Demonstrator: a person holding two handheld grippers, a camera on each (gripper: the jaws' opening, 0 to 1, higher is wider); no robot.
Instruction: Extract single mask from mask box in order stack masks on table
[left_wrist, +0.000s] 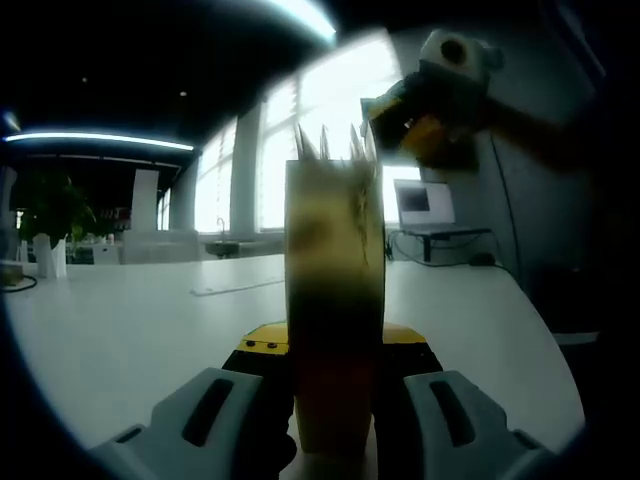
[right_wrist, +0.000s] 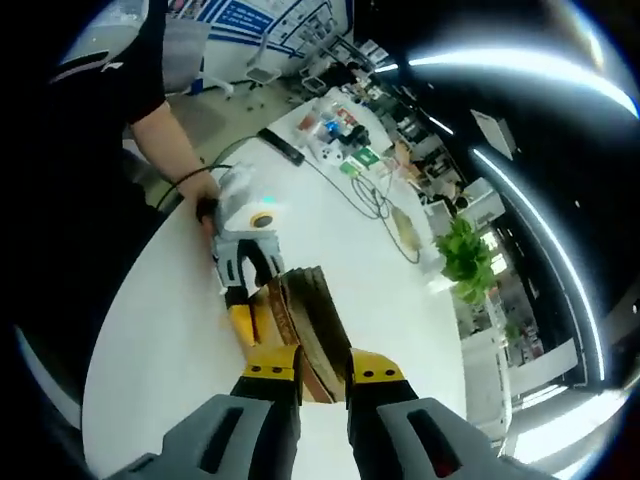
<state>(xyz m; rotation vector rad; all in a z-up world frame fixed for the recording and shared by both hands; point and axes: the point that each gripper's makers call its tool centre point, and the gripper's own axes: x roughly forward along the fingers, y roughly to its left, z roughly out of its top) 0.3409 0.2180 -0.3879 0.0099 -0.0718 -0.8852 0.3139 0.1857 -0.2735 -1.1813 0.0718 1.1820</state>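
Clamping the mask box (left_wrist: 335, 300) between both closed grippers, left gripper (right_wrist: 243, 272) at its far end, right gripper (right_wrist: 322, 375) nearest, above the white counter (right_wrist: 180, 330).

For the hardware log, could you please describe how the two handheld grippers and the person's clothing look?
Both grippers have pale grey moulded jaws with dark slots and yellow-and-black blocks at the tips: the right gripper and the left gripper. Seen from the right gripper view, the left gripper carries a white housing. The person wears a black short sleeve and a thin dark wristband.

Bright windows (left_wrist: 300, 150) lit a white table (left_wrist: 130, 320). Ceiling strip lights (right_wrist: 520, 65) glowed. A plant (right_wrist: 465, 255) stood nearby.
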